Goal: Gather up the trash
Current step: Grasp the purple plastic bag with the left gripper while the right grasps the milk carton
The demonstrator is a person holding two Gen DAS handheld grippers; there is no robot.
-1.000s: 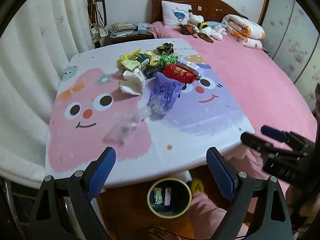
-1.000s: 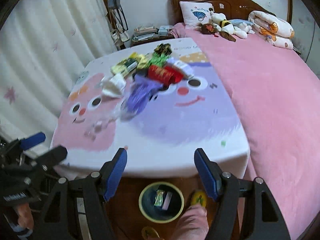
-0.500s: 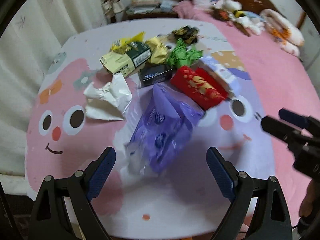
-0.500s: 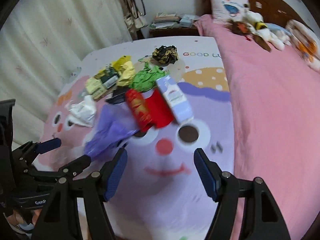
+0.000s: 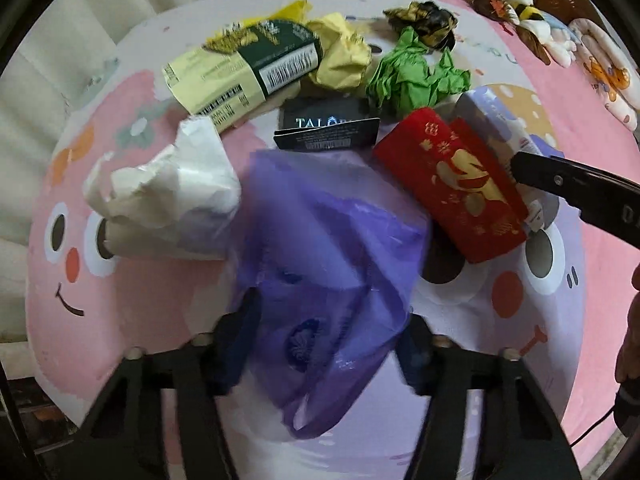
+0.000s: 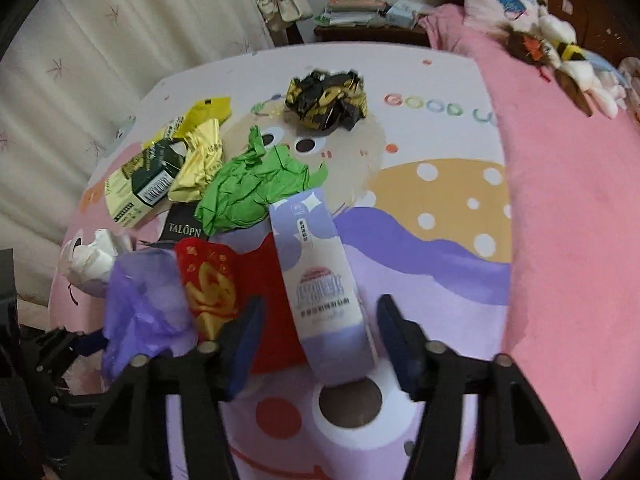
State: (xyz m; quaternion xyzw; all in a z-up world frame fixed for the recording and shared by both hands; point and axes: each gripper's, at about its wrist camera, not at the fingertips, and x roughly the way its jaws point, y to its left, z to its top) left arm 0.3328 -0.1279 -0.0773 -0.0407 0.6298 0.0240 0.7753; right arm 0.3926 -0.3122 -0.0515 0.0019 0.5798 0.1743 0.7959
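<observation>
A crumpled purple plastic bag (image 5: 328, 264) lies on the cartoon tablecloth (image 5: 120, 320). My left gripper (image 5: 326, 350) points down over its near end, its jaws closing and both pads against the film. A pale purple carton (image 6: 316, 276) lies between the fingers of my right gripper (image 6: 322, 336). Those jaws are closing too, with a gap left on the carton's left side. A red envelope (image 6: 208, 284) lies beside the carton. Behind are white tissue (image 5: 168, 200), green paper (image 5: 412, 76), a black card (image 5: 324, 128), a yellow-green box (image 5: 240, 68) and a black-gold wrapper (image 6: 326, 98).
A pink bed (image 6: 568, 200) runs along the table's right side, with plush toys (image 6: 560, 52) and a pillow at its head. White curtains (image 6: 100, 40) hang on the left. A nightstand with papers (image 6: 360, 12) stands behind the table. A person's hand (image 5: 630, 340) shows at the right.
Both grippers moved forward and down from the table's front edge over the trash pile. Their jaws have narrowed, the left around the purple bag, the right around the pale purple carton.
</observation>
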